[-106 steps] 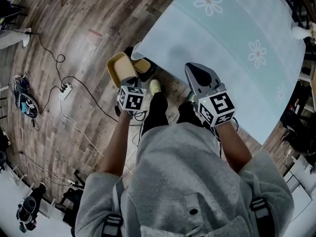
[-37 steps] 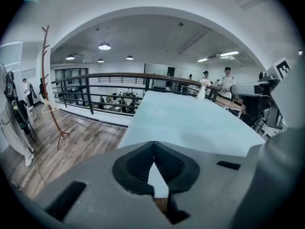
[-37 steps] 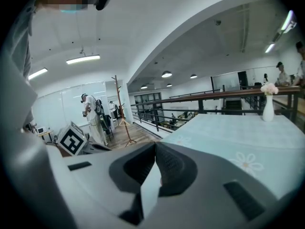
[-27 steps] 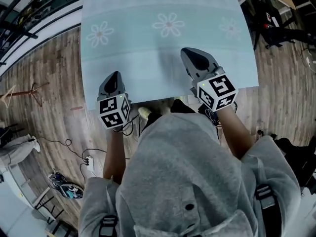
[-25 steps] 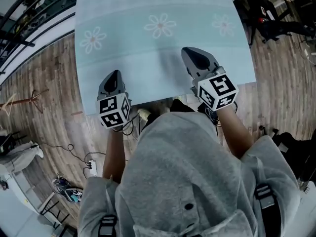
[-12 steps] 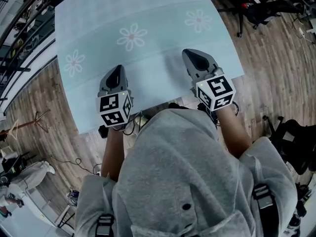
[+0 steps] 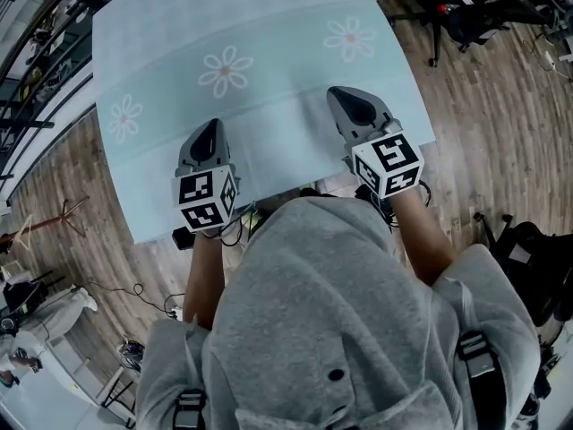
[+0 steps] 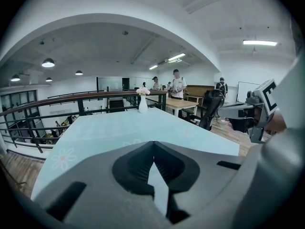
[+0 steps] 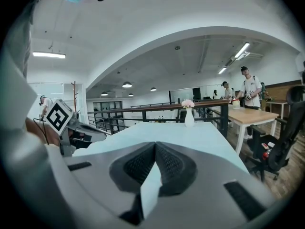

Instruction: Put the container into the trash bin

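**Both grippers clenched and empty above the flowered table**

A pale blue tablecloth [image 7: 269, 25] printed with daisies [image 7: 226, 70] covers the table. It stands on a wood-plank floor [image 7: 483, 106] in an open office with a dark railing [image 8: 71, 101], a wooden desk [image 9: 252, 114] and people [image 8: 177, 82] standing beyond. A white vase [image 9: 189, 116] of pink flowers sits at the table's far end. The left gripper [image 7: 210, 128] and right gripper [image 7: 346, 98] hover over the near edge, each with jaws pressed together on nothing. No view shows the container, so its look and place cannot be told.

grey hoodie [image 7: 331, 312], dark buckled shoulder straps [image 7: 472, 358]
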The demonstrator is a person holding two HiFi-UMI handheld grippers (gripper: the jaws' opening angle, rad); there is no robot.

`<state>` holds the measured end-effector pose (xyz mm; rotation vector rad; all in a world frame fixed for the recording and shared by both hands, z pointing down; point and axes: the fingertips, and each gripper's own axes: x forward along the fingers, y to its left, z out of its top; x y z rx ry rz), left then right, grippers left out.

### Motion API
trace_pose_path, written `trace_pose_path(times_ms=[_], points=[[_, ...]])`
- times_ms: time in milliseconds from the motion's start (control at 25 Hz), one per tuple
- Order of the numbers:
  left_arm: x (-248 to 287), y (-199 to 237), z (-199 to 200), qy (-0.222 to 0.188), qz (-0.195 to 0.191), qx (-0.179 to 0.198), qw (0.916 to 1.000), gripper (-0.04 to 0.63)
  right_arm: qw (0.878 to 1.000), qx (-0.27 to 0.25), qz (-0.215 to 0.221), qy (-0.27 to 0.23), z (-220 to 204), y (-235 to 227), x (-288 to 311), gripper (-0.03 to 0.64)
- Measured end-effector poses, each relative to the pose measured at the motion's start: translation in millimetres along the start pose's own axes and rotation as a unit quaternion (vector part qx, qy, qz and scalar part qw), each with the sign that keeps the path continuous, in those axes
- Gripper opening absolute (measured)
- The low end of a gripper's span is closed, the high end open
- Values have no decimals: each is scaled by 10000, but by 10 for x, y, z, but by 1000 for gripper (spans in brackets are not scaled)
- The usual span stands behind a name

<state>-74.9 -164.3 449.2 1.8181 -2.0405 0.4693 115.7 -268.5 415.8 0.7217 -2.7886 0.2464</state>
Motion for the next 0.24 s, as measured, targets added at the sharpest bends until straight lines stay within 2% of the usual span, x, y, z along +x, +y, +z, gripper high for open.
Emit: trace_pose_path(times_ms=[240], points=[[-2, -64, -25, 47, 40, -2, 10000, 20, 10000, -36, 87, 17, -11, -31, -39, 26]])
